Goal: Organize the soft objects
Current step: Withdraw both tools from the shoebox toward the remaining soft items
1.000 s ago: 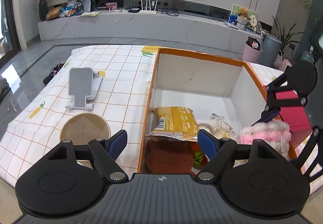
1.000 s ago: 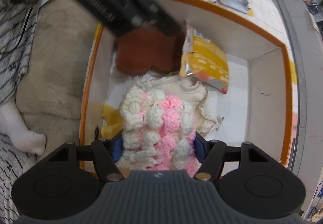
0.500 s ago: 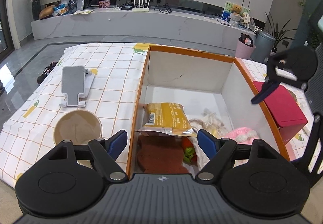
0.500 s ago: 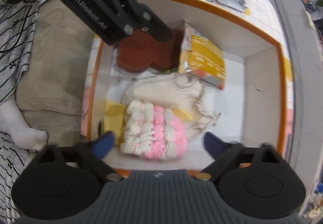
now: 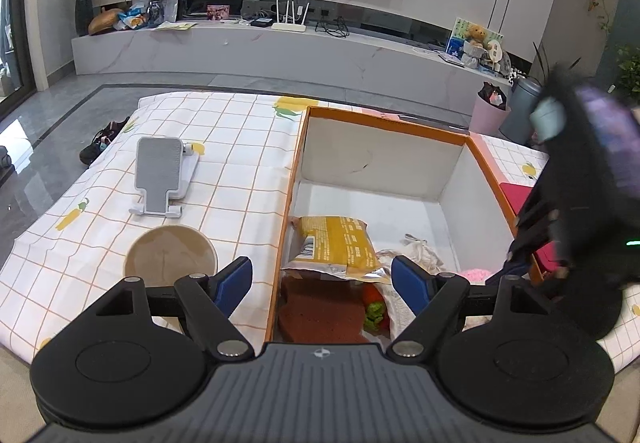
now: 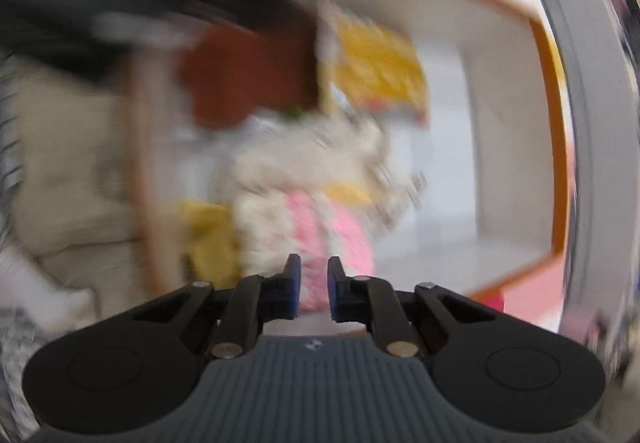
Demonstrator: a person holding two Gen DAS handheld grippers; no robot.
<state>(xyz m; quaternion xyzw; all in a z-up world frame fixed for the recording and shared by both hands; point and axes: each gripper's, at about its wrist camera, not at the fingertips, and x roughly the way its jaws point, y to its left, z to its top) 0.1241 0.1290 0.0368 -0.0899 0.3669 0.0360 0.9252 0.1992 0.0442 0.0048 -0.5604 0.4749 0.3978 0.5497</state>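
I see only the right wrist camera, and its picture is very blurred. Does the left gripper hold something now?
Observer: No. The left gripper is open, with nothing between its fingers, over the near end of the box.
Operator: What stands on the table outside the box?
Observer: A brown bowl and a grey phone stand stand on the checked cloth, beside the box.
Operator: I see a green spot near the brown piece. What is it?
Observer: A small orange and green toy, beside the brown pad; the yellow packet partly covers it.
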